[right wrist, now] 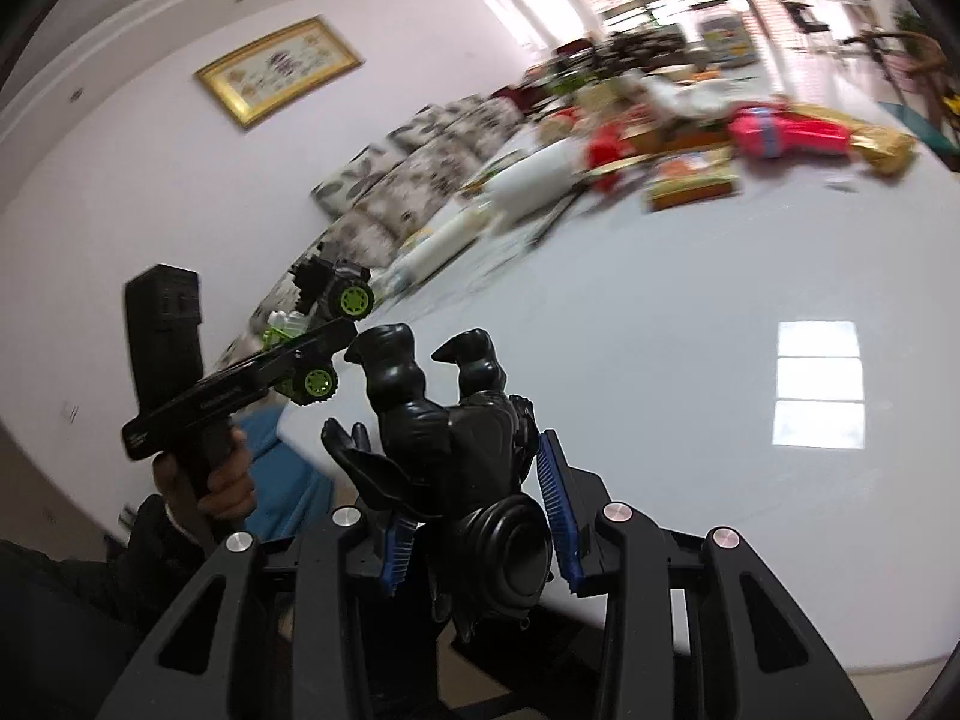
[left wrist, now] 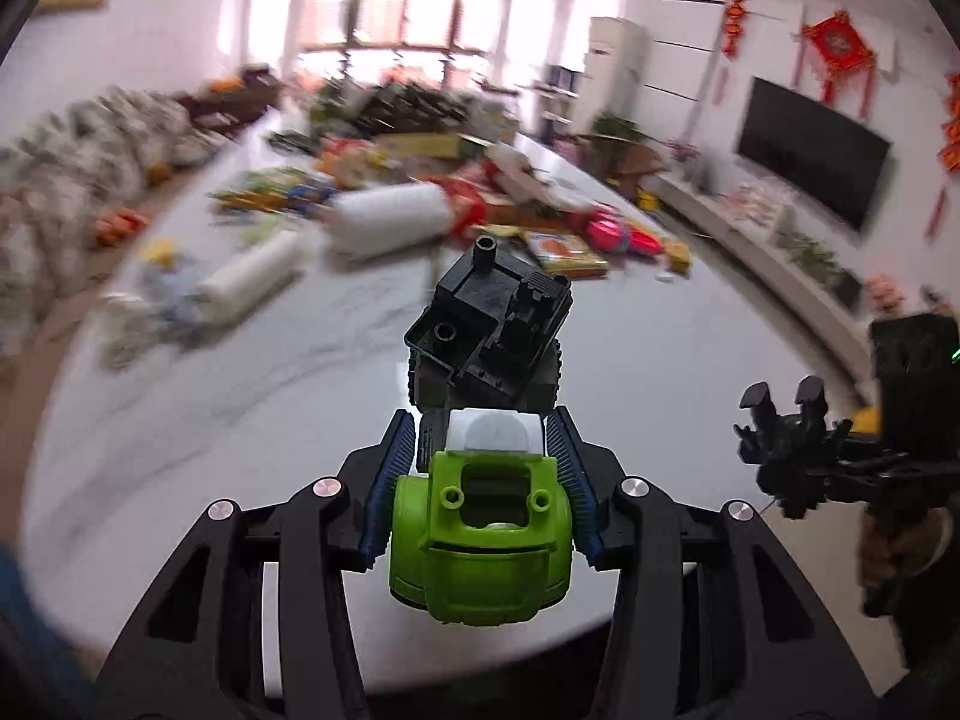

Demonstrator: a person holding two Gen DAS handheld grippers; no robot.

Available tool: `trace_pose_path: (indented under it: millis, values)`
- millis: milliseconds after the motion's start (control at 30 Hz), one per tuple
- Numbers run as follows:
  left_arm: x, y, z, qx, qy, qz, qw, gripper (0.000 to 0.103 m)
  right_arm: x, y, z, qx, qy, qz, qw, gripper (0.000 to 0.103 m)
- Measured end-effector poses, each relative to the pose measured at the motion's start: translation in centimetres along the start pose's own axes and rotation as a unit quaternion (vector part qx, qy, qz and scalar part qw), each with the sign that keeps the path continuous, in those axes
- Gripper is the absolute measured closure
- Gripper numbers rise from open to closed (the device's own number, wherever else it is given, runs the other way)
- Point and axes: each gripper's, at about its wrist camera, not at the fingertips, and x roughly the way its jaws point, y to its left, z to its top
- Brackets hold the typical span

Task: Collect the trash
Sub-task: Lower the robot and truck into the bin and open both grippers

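My left gripper (left wrist: 487,438) is shut on a green and black toy truck (left wrist: 480,546), upside down, held above the white marble table (left wrist: 240,396). The truck also shows in the right wrist view (right wrist: 327,324) at the left. My right gripper (right wrist: 480,510) is shut on a black toy figure (right wrist: 444,420), legs pointing up, above the table's near edge. The figure also shows in the left wrist view (left wrist: 786,450) at the right.
The far half of the table holds a blurred pile: a white paper roll (left wrist: 390,216), another white roll (left wrist: 252,276), colourful packets and boxes (left wrist: 564,249), a red-pink item (right wrist: 780,129). A patterned sofa (right wrist: 408,186) runs along the left; a TV (left wrist: 810,156) hangs on the right.
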Motion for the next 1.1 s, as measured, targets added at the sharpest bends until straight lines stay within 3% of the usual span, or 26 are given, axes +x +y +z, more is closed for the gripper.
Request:
trace_pose_path:
  millis: [100,267,367,467,600,667,700,733,767,867,1100]
  values:
    - [-2.8,-0.6,-3.2,0.005,0.011,0.058,0.9983,0.058,0.3,3.4,-1.6,-0.039,0.012,0.008,0.999,0.066]
    - [-4.9,-1.0,-9.6,-0.011,0.05,0.11,0.9926,0.058,1.7,6.2,-6.6,-0.057,0.073,-0.003,0.996,0.066]
    - [-3.7,-0.8,-13.5,-0.032,0.101,0.085,0.9908,0.058,3.6,5.4,-10.2,-0.031,0.119,-0.023,0.992,0.066]
    - [-0.8,-0.6,-17.3,-0.054,0.162,0.059,0.9836,0.057,6.4,3.7,-12.9,-0.007,0.158,-0.061,0.986,0.065]
    - [3.8,-0.8,-20.8,-0.05,0.234,0.056,0.9692,0.057,10.0,0.8,-14.7,0.017,0.205,-0.094,0.974,0.065]
    - [6.1,-0.9,-22.4,-0.048,0.286,0.048,0.9558,0.056,11.8,-0.5,-15.4,0.022,0.23,-0.106,0.967,0.064]
    - [6.8,-0.8,-22.8,-0.05,0.3,0.05,0.9513,0.046,12.4,-0.9,-15.6,0.018,0.237,-0.118,0.964,0.063]
    - [7.7,-0.8,-23.5,-0.047,0.323,0.052,0.9439,0.03,12.9,-1.2,-15.7,0.012,0.242,-0.127,0.962,0.047]
    - [8.1,-0.8,-23.9,-0.046,0.333,0.056,0.9401,0.025,13.3,-1.5,-15.9,0.008,0.244,-0.137,0.96,0.031]
    - [8.0,-0.8,-24.4,-0.043,0.342,0.056,0.9372,0.023,13.4,-1.7,-15.9,0.009,0.239,-0.142,0.961,0.031]
    - [8.1,-0.9,-23.4,-0.04,0.329,0.065,0.9412,0.021,11.0,-0.8,-15.7,0.003,0.219,-0.134,0.967,0.031]
